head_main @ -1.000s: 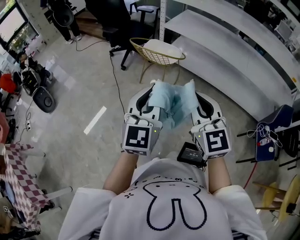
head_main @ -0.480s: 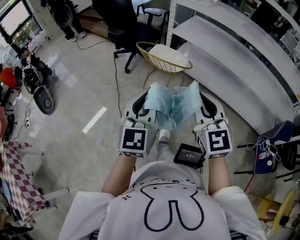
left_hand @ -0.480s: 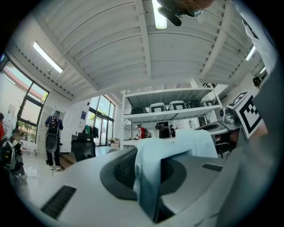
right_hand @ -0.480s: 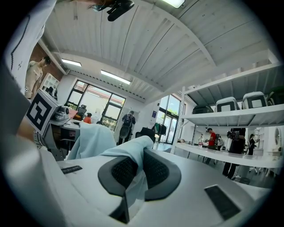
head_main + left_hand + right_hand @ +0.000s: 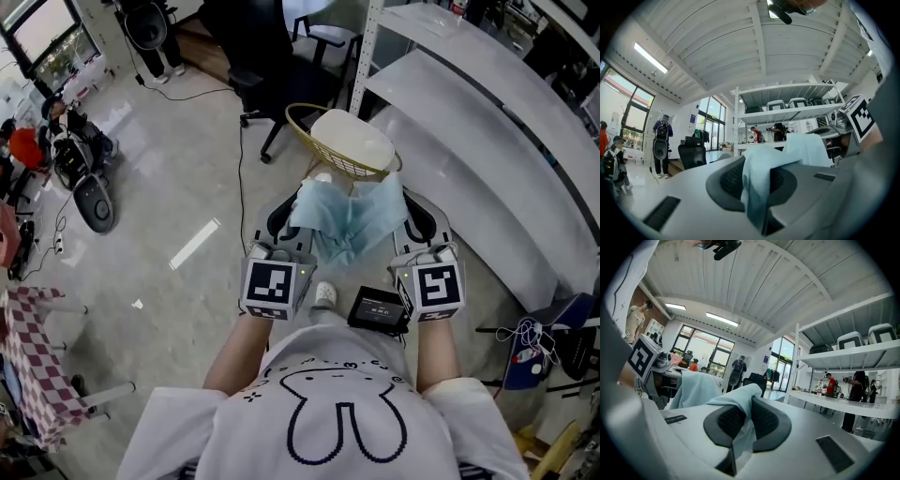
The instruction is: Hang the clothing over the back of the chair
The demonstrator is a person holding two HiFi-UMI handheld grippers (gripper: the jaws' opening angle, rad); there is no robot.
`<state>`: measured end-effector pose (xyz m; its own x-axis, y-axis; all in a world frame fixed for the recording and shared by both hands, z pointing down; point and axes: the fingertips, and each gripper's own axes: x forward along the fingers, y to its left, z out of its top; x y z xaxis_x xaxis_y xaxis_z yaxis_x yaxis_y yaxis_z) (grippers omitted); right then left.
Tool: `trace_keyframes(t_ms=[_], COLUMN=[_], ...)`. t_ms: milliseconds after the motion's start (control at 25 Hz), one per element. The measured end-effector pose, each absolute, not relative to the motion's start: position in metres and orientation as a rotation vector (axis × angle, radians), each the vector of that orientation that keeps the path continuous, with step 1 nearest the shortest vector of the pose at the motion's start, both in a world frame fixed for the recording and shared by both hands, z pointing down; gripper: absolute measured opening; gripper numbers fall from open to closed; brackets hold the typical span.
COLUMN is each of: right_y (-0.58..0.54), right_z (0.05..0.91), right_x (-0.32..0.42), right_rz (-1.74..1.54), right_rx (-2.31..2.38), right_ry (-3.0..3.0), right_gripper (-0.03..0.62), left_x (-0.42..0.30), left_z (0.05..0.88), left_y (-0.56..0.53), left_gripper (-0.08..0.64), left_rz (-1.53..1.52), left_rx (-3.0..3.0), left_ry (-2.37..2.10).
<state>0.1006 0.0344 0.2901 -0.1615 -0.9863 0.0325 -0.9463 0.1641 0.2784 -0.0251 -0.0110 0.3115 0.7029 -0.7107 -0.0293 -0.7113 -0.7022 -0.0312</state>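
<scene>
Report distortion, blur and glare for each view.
Head view: sharp, evenly lit, sheen on the floor. Left gripper view: fisheye, dark corners, the near cloth soft. Right gripper view: same fisheye, ceiling lines bowed, background sharp.

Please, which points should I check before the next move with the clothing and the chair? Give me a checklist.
1. Grip of left tongs on the clothing: ok, shut on it.
2. Grip of right tongs on the clothing: ok, shut on it.
3. The clothing hangs between both tongs: ok.
4. The chair is ahead and in view: ok.
5. The clothing lies over the chair back: not ok, not yet there.
6. The clothing is higher than the chair back: cannot tell.
</scene>
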Motion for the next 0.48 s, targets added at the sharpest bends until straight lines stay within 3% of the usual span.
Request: trace_keyframes(t_ms=[480], right_y=[-0.105], right_z=[0.296], right_x=[0.158], right_rz=[-0.295], right_rx=[1.775], right_ry=[-2.290], right_gripper=[0.021], left_x=[0.015], left_z=[0.324], left_y=[-0.137], left_gripper=[0.043], left_rz=[-0.034], left_rx=[-2.813], left_ry=[1.359])
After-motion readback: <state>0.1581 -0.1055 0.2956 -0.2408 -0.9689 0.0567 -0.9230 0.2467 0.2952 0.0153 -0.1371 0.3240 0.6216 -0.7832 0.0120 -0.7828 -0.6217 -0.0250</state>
